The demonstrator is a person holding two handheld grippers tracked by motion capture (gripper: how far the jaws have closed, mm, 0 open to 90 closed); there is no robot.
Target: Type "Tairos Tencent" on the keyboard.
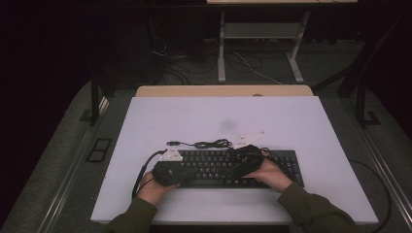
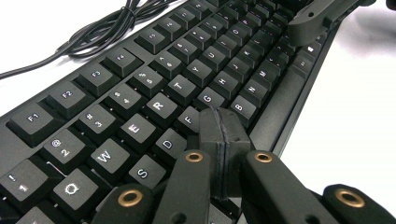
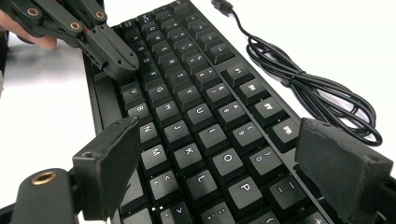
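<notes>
A black keyboard (image 1: 233, 167) lies on the white tabletop (image 1: 223, 119) near its front edge, with its black cable (image 1: 209, 143) coiled just behind it. My left gripper (image 1: 187, 171) is over the keyboard's left part. In the left gripper view its jaws (image 2: 219, 126) are shut with nothing between them, the tip resting down by the F and V keys of the keyboard (image 2: 154, 70). My right gripper (image 1: 236, 160) hangs over the keyboard's right half. Its jaws (image 3: 224, 163) stand wide open above the letter keys (image 3: 196, 107), and the left gripper (image 3: 107, 51) shows beyond.
The coiled cable (image 3: 317, 93) ends in a loose plug on the white surface behind the keyboard. A wooden desk edge (image 1: 223, 91) runs along the back of the tabletop. Farther back, on the dark floor, are white desk legs (image 1: 221, 53) and cables.
</notes>
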